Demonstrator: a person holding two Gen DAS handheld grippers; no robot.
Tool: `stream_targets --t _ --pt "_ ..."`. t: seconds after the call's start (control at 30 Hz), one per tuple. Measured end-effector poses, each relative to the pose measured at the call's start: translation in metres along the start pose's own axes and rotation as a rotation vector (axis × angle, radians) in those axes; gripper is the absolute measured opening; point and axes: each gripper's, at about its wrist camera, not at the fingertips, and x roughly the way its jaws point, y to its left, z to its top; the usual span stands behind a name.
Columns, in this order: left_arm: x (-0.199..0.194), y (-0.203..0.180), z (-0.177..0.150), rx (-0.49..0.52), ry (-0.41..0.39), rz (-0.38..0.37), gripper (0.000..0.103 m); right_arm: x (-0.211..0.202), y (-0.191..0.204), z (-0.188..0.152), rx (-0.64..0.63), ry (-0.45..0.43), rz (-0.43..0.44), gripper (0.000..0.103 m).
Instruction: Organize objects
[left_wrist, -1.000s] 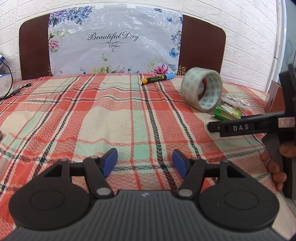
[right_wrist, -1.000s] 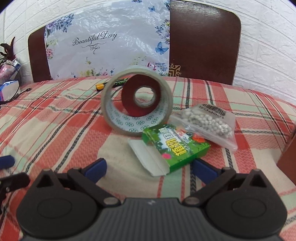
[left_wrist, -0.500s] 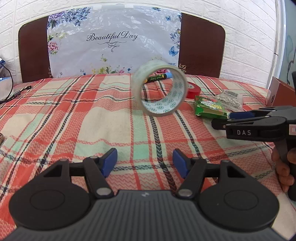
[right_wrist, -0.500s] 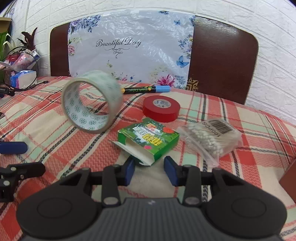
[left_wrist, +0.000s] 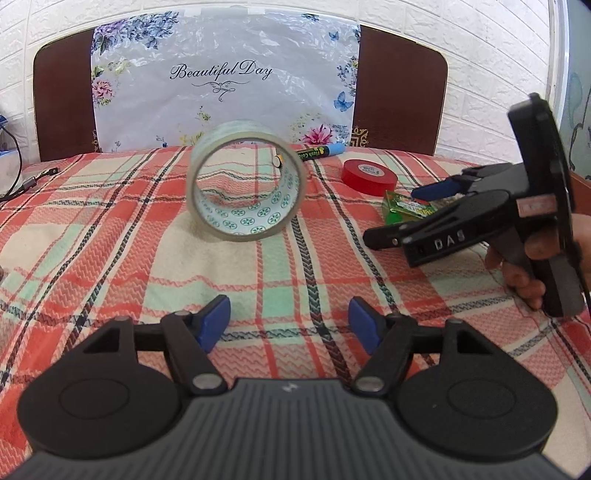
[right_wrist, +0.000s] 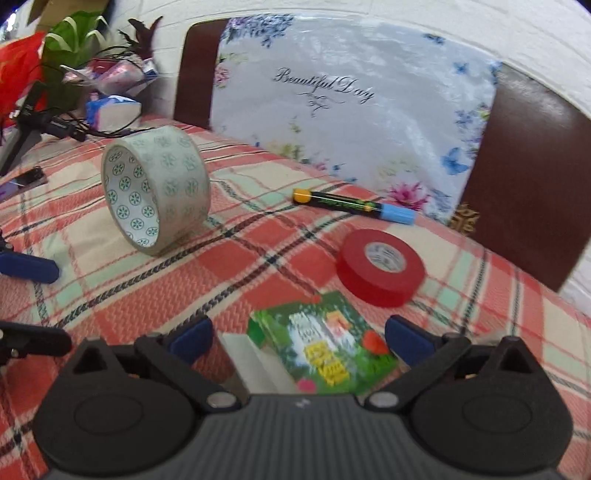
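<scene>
A clear packing tape roll (left_wrist: 245, 181) stands on its edge on the plaid cloth, ahead of my open, empty left gripper (left_wrist: 290, 325); it also shows in the right wrist view (right_wrist: 157, 188). My right gripper (right_wrist: 299, 336) is open, its fingers on either side of a green box (right_wrist: 321, 350) with an open white flap, not touching it. In the left wrist view the right gripper (left_wrist: 417, 210) hovers over the green box (left_wrist: 406, 210). A red tape roll (right_wrist: 380, 266) lies flat beyond the box. A black marker with a blue cap (right_wrist: 354, 205) lies farther back.
A brown headboard with a floral plastic sheet (left_wrist: 225, 81) stands behind the plaid cloth (left_wrist: 110, 240). Plants, a tissue pack (right_wrist: 112, 110) and cables (right_wrist: 55, 125) crowd the far left. A cable (left_wrist: 26, 184) lies at the left edge. A brown box edge (left_wrist: 580, 188) is at the right.
The clear tape roll has rolled left and stands in the middle of the cloth. My right gripper has opened wide and moved forward around the green box. The left gripper has not moved.
</scene>
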Motion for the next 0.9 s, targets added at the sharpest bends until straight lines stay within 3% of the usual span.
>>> stream_targets --t 0.07,0.13,0.2,0.3,0.4,0.53,0.57,0.63,0.67,0.8,0.9 --pt "0.001 0.000 0.000 0.001 0.002 -0.003 0.074 0.004 -0.011 -0.002 0.075 0.031 0.065 0.102" --pt "0.001 -0.001 0.000 0.005 0.003 -0.002 0.074 -0.002 -0.017 -0.008 0.125 0.021 0.072 0.083" --pt "0.001 -0.002 0.000 0.010 0.004 0.001 0.074 -0.014 -0.017 -0.015 0.162 0.007 0.064 0.082" --pt "0.001 -0.003 0.001 0.021 0.014 0.011 0.074 -0.041 -0.002 -0.034 0.175 0.012 0.024 0.081" --pt "-0.002 -0.009 0.007 -0.007 0.054 0.020 0.073 -0.072 0.017 -0.053 0.239 0.055 -0.091 0.083" --pt "-0.014 -0.030 0.014 -0.082 0.141 -0.176 0.073 -0.123 0.043 -0.088 0.296 0.061 -0.172 0.086" --pt "-0.015 -0.038 0.016 -0.093 0.174 -0.233 0.072 -0.133 0.050 -0.096 0.295 0.055 -0.177 0.087" --pt "-0.017 -0.056 0.019 -0.108 0.249 -0.331 0.070 -0.150 0.058 -0.110 0.317 0.052 -0.173 0.099" --pt "-0.019 -0.063 0.020 -0.112 0.280 -0.367 0.070 -0.155 0.058 -0.115 0.337 0.055 -0.149 0.100" --pt "-0.029 -0.077 0.020 -0.154 0.370 -0.440 0.070 -0.168 0.051 -0.122 0.326 0.034 -0.116 0.103" --pt "-0.037 -0.084 0.022 -0.163 0.383 -0.448 0.070 -0.171 0.045 -0.123 0.297 0.030 -0.132 0.103"
